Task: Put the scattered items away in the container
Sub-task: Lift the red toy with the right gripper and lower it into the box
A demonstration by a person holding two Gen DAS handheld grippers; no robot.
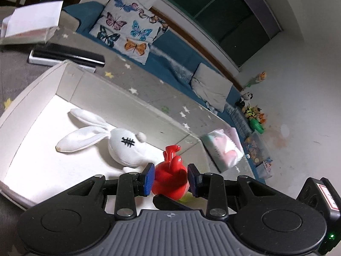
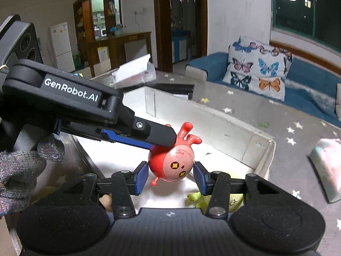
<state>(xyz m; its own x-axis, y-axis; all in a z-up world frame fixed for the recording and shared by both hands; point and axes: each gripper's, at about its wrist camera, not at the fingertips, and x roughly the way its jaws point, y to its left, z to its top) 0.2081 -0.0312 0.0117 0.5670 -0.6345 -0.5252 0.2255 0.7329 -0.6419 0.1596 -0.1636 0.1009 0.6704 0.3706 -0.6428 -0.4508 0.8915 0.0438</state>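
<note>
The red round-bodied toy figure (image 2: 171, 166) hung over the open white box (image 1: 32, 106), beside the white plush rabbit (image 1: 119, 143). Left claw (image 1: 170, 179) pinched its body; right claw (image 2: 170, 177) stood spread either side, not clearly touching. Likely light, hard, glossy plastic, so slippery: grip the round body, not the thin antlers. Long axis ran antlers-to-base, antlers pointing up and away, face toward the right camera.

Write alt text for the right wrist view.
A round red toy figure with antlers sits between the right gripper's blue pads, while the left gripper also clamps it, above a white open box on a grey star-patterned mat.
</note>
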